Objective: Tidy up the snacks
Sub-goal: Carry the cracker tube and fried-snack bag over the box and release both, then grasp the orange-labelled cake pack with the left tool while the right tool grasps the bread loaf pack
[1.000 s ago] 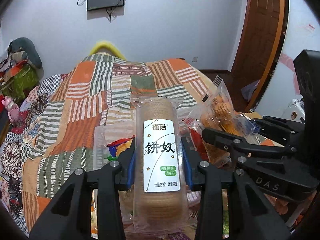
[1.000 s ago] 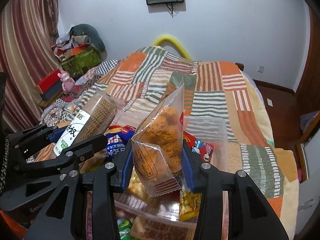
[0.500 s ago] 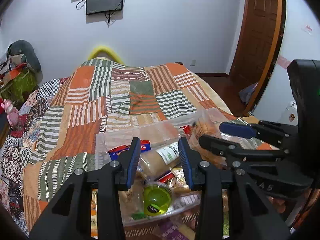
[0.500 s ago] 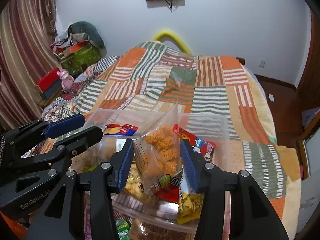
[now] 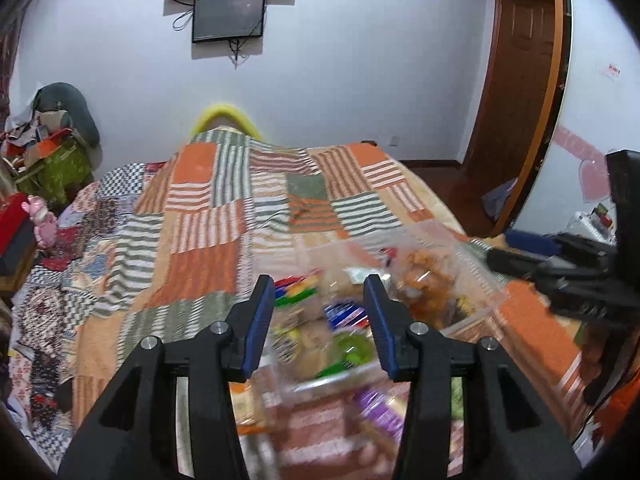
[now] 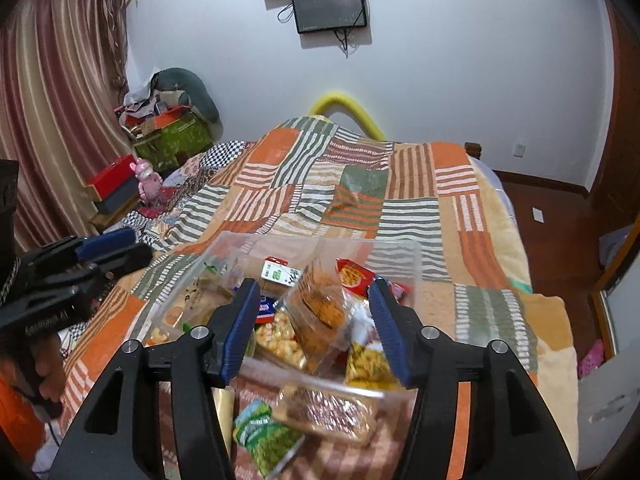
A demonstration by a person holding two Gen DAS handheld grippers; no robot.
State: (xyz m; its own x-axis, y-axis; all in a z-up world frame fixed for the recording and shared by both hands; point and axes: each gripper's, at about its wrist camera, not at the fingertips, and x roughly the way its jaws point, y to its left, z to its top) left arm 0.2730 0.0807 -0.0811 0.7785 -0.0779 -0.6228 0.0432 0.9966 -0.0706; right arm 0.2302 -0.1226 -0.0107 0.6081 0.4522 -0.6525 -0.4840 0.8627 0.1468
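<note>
A clear plastic bin (image 6: 400, 246) full of snack packets sits on the patchwork bedspread. The round cracker pack with a white label (image 6: 276, 274) lies in it, and the bag of orange puffs (image 6: 320, 308) stands among the other packets. My right gripper (image 6: 314, 310) is open and empty, just above the bin's near side. My left gripper (image 5: 318, 312) is open and empty over the bin's left part; the snacks below it are blurred. Each gripper shows at the edge of the other's view, the left one (image 6: 100, 250) and the right one (image 5: 532, 256).
Loose packets lie on the bed in front of the bin: a green packet (image 6: 266, 436) and a brown wafer pack (image 6: 328, 414). The bedspread (image 6: 360, 200) stretches away behind the bin. Boxes and clutter (image 6: 168, 132) stand at the far left, a wooden door (image 5: 516, 92) at the right.
Both grippers opened and let go: the cracker pack and the puff bag dropped into the bin. Both grippers have since drawn back and opened wider.
</note>
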